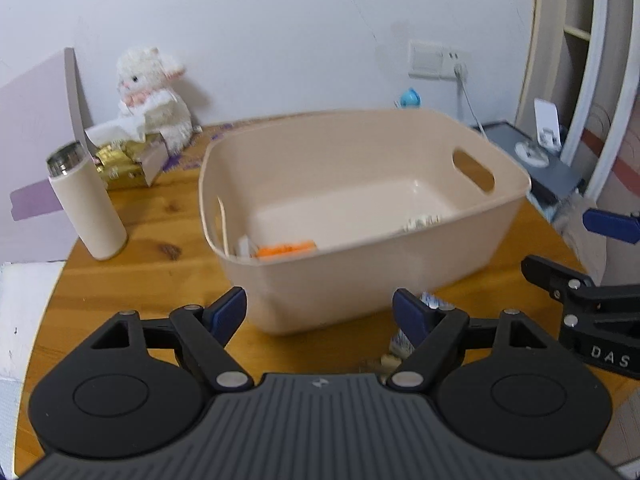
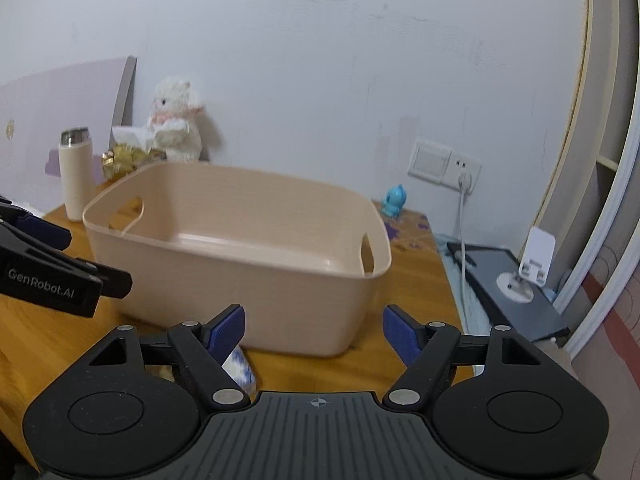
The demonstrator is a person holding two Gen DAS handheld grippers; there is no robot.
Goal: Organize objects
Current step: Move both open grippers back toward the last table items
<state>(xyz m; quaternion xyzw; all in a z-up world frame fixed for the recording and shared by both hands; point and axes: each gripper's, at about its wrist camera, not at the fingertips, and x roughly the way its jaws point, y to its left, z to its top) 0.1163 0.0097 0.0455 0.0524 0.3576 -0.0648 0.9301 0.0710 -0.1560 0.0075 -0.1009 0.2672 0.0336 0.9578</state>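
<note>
A beige plastic bin (image 1: 360,272) with handle cutouts stands on the wooden table (image 1: 160,276); it also fills the middle of the right wrist view (image 2: 248,280). Inside it lie an orange item (image 1: 286,249) and a small pale item (image 1: 422,222). My left gripper (image 1: 320,316) is open just before the bin's near wall, holding nothing. My right gripper (image 2: 314,332) is open too, near the bin's front corner. A blue-and-white patterned item (image 2: 240,368) lies on the table beside its left finger; the same item (image 1: 434,304) shows by the left gripper's right finger.
A cream bottle (image 1: 86,204) with a steel top stands left of the bin. Behind it sit a gold tissue box (image 1: 128,162) and a white plush toy (image 1: 154,96). A small blue figure (image 2: 394,200) stands by the wall. A dark tablet (image 2: 516,292) and white stand (image 2: 536,260) lie to the right.
</note>
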